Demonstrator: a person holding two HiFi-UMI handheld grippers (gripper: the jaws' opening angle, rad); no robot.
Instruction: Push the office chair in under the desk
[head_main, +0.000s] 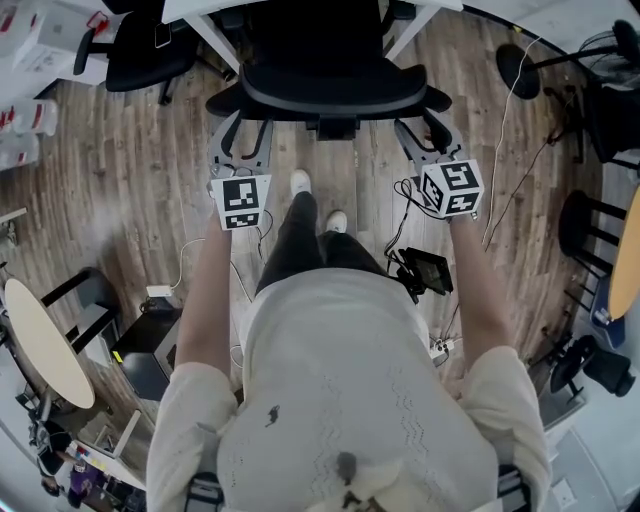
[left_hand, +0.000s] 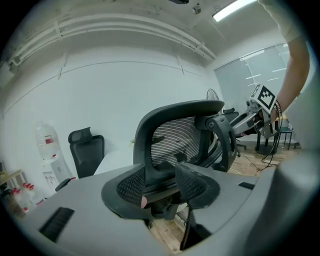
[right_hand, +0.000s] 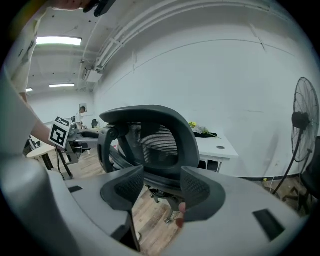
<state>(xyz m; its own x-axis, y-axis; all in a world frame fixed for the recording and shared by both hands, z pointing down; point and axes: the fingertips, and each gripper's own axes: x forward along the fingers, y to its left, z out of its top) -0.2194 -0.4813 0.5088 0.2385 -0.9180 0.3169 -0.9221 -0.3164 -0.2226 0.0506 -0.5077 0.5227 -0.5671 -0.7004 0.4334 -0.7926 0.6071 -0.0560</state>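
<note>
The black mesh office chair (head_main: 335, 88) stands at the top of the head view, its seat under the white desk (head_main: 212, 38) and its backrest toward me. My left gripper (head_main: 243, 128) reaches the backrest's left side, and my right gripper (head_main: 422, 125) its right side. Both stand open, jaws spread wide. In the left gripper view the backrest frame (left_hand: 150, 135) runs down into the gap at the left gripper (left_hand: 159, 182). In the right gripper view the backrest's lower rim (right_hand: 160, 175) lies across the gap of the right gripper (right_hand: 161, 185). Whether the pads touch the frame is unclear.
A second black chair (head_main: 140, 50) stands at the back left beside the desk. Cables (head_main: 408, 190) and a black device (head_main: 425, 270) lie on the wood floor by my right leg. A round table (head_main: 45, 345) is at left; black stands (head_main: 520, 70) and a fan (right_hand: 300, 125) are at right.
</note>
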